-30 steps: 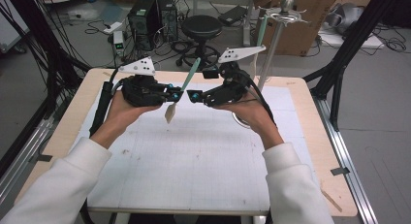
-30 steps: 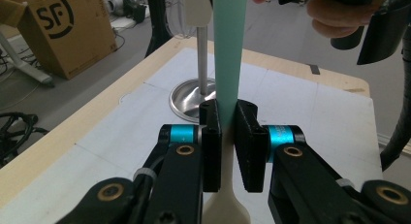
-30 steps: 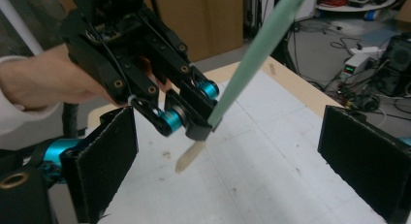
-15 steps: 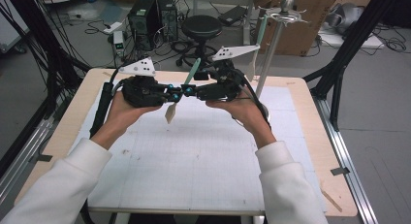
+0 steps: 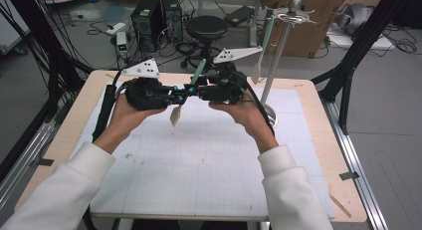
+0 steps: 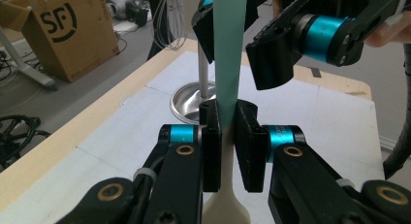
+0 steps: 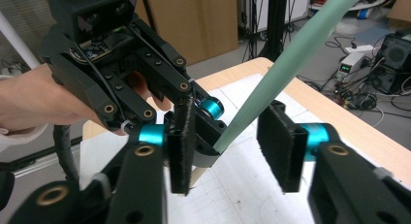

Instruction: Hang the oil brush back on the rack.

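A spatula with a pale green handle (image 5: 199,70) and a cream blade (image 5: 175,115) hangs tilted above the white mat. My left gripper (image 5: 183,93) is shut on it where handle meets blade; in the left gripper view the pads (image 6: 211,136) press the spatula (image 6: 228,49) from both sides. My right gripper (image 5: 195,88) faces the left one a little higher up. Its jaws have just been closing, and the green handle (image 7: 286,64) runs between them with gaps to both pads (image 7: 281,146). The left gripper (image 7: 203,122) appears close behind.
A metal stand (image 5: 271,115) rises at the mat's back right, with a second spatula (image 5: 258,65) hanging from its top. Its round base (image 6: 186,100) lies just beyond the grippers. The white mat (image 5: 199,175) is bare in front of the hands.
My right gripper has shifted left toward the left gripper, and its jaws have narrowed around the green handle. The left gripper and spatula have stayed put.
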Tool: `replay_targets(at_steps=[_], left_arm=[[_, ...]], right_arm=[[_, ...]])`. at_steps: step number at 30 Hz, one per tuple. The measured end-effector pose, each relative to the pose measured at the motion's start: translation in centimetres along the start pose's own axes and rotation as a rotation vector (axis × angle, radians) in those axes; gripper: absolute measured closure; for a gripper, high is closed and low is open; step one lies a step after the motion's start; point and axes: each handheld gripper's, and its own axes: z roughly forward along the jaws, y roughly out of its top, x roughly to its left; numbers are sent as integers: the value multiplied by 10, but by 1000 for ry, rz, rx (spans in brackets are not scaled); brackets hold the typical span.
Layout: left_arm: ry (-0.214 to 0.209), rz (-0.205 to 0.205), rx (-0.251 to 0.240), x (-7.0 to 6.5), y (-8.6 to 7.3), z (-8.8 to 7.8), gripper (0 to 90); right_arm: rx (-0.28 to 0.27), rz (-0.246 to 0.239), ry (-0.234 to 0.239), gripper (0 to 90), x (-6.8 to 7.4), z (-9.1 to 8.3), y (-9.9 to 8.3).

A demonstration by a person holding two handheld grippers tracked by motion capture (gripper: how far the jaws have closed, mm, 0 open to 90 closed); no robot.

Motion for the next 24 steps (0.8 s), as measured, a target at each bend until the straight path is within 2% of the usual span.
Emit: replay_targets(at_steps=[1, 14, 19, 22, 24], left_arm=[[1, 9, 6, 0, 0, 0, 817], [2, 5, -3, -1, 0, 1, 817], [5, 14, 1, -1, 1, 0, 816], [5, 22, 6, -2, 0, 1, 816], [5, 19, 8, -1, 0, 1, 817]], right_arm=[[3, 4, -5, 608, 0, 0, 0], [0, -2, -33, 749, 1, 1, 1], [-5, 9, -21, 778, 2, 2, 2], [-7, 8, 4, 816, 2, 4, 3], [9, 10, 6, 825, 3, 5, 3]])
